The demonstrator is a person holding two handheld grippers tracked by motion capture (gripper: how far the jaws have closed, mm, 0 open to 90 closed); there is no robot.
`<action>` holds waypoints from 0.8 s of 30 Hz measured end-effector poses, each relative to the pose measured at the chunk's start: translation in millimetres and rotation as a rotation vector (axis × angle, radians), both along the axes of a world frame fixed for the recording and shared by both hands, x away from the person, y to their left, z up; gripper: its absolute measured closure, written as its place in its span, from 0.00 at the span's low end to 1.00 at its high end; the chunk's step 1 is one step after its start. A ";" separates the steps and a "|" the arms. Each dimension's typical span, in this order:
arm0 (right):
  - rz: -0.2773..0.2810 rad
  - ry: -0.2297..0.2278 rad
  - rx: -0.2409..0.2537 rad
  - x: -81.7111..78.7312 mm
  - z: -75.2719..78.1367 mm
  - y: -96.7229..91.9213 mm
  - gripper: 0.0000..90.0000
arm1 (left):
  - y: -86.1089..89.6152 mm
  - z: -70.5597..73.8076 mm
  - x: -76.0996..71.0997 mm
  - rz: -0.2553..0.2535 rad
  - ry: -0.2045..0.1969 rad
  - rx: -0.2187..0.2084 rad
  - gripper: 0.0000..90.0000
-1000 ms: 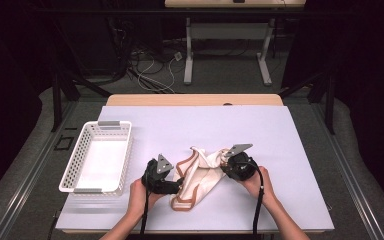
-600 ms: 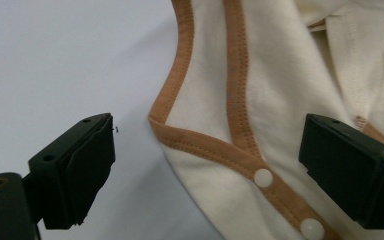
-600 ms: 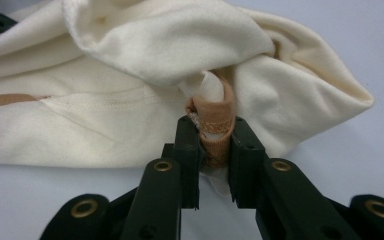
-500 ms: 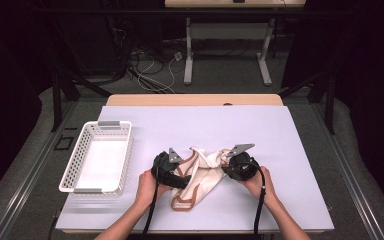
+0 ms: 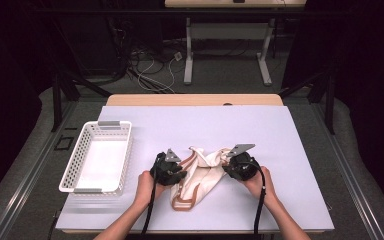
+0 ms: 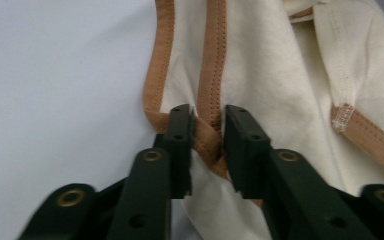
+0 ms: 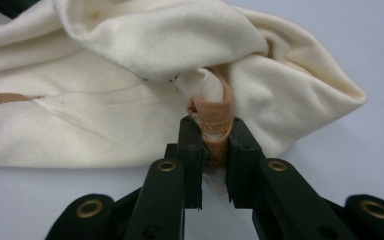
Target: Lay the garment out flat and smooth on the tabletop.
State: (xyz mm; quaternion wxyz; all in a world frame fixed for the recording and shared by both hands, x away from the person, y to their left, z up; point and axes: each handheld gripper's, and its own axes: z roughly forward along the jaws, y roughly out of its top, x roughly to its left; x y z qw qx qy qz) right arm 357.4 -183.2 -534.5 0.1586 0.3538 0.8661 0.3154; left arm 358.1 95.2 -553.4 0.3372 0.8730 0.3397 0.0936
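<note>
High view: basket [image 5: 98,156] stands left, apart from the cloth [image 5: 202,172] lying mid-table. Left gripper [image 6: 206,125] has just closed, pinching the cloth's tan trim [image 6: 211,75]; right gripper [image 7: 214,134] pinches a tan loop [image 7: 216,120], probably so both can lift or spread it.

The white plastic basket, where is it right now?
In the high view, the white plastic basket sits on the table's left side, just left of the left gripper and apart from the cream brown-trimmed cloth garment.
</note>
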 end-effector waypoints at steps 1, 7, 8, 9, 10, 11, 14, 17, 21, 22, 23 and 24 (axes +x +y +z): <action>-0.005 -0.005 -0.007 -0.2 0.7 -0.5 0.89 | 0.9 0.2 -0.3 0.000 -0.003 0.002 0.90; -0.015 -0.018 -0.003 -0.5 1.3 -0.8 0.89 | 5.3 1.1 -12.5 0.024 -0.047 -0.002 0.93; -0.012 -0.022 -0.001 -0.5 1.6 -0.8 0.89 | 7.2 2.0 -15.3 0.027 -0.055 -0.004 0.94; -0.011 -0.031 0.001 -0.3 1.4 -0.8 0.89 | 9.2 3.4 -18.0 0.029 -0.058 -0.005 0.94; -0.017 -0.047 0.017 -0.2 0.3 -0.2 0.89 | 11.6 4.6 -20.7 0.033 -0.070 -0.005 0.94; -0.014 -0.044 0.007 -0.2 1.0 -0.4 0.89 | 14.3 6.1 -23.3 0.036 -0.076 -0.002 0.94; -0.016 -0.048 0.009 -0.8 1.5 0.6 0.88 | 21.1 7.3 -31.0 0.051 -0.096 -0.007 0.94; -0.022 -0.056 0.009 -0.9 1.1 1.8 0.88 | 25.8 5.7 -37.1 0.056 -0.096 0.006 0.94; -0.031 -0.073 0.004 -1.9 3.1 1.6 0.88 | 29.0 4.2 -44.2 0.051 -0.087 0.028 0.94; -0.030 -0.086 0.002 -1.7 3.4 1.1 0.88 | 29.4 3.6 -45.9 0.051 -0.089 0.028 0.94; -0.036 -0.086 0.000 -2.0 4.0 0.7 0.88 | 29.9 3.7 -48.0 0.047 -0.086 0.038 0.94; -0.041 -0.090 -0.001 -2.0 4.0 0.3 0.88 | 30.2 3.2 -49.9 0.044 -0.085 0.044 0.94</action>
